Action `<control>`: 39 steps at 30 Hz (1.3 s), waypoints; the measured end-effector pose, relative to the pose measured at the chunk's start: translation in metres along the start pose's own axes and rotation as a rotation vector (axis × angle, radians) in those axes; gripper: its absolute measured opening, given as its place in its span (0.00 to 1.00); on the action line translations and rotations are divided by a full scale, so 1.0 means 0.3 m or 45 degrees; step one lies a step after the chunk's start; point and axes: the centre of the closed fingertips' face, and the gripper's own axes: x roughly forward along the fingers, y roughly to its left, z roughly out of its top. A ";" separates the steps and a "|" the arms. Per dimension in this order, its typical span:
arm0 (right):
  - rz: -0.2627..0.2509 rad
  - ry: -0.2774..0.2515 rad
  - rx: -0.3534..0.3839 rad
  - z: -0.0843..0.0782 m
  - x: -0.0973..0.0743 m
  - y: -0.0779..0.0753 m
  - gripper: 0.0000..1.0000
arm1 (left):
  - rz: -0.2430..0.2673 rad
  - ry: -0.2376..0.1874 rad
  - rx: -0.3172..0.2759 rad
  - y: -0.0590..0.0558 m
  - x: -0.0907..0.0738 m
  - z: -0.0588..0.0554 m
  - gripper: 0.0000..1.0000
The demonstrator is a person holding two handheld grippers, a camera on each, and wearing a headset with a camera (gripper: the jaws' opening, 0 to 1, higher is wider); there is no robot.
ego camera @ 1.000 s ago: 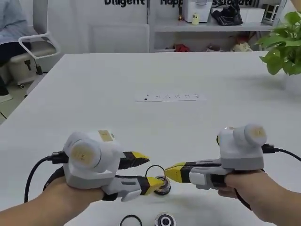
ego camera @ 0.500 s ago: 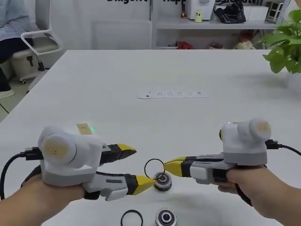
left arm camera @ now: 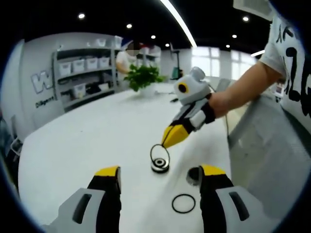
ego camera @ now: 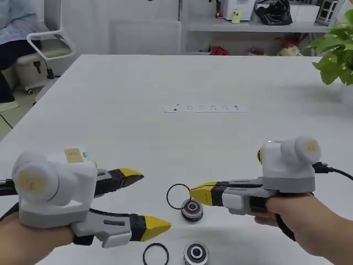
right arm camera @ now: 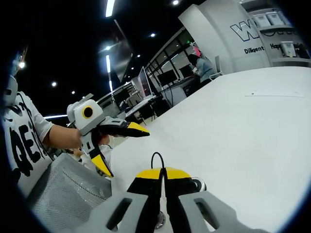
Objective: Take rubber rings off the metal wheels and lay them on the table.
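- Socket strip (ego camera: 205, 108): white, flat, mid-scene, long side running left-right.
- Green plant (ego camera: 335, 51): far right, leaves cut by frame edge.
- Office chair (ego camera: 45, 48): far left, white frame; seated person (ego camera: 12, 25) just beyond, partly out of frame.
- Shelf (ego camera: 248, 25): along far wall, w/ black bag (ego camera: 273, 13) + small yellow bottle (ego camera: 236, 15) to its left.
- Shelving unit (left arm camera: 82, 73): white bins, far left in left gripper view.
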 end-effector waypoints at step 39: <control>0.119 0.155 -0.026 -0.111 0.086 0.130 0.00 | 0.060 0.021 -0.023 -0.027 -0.129 -0.091 0.86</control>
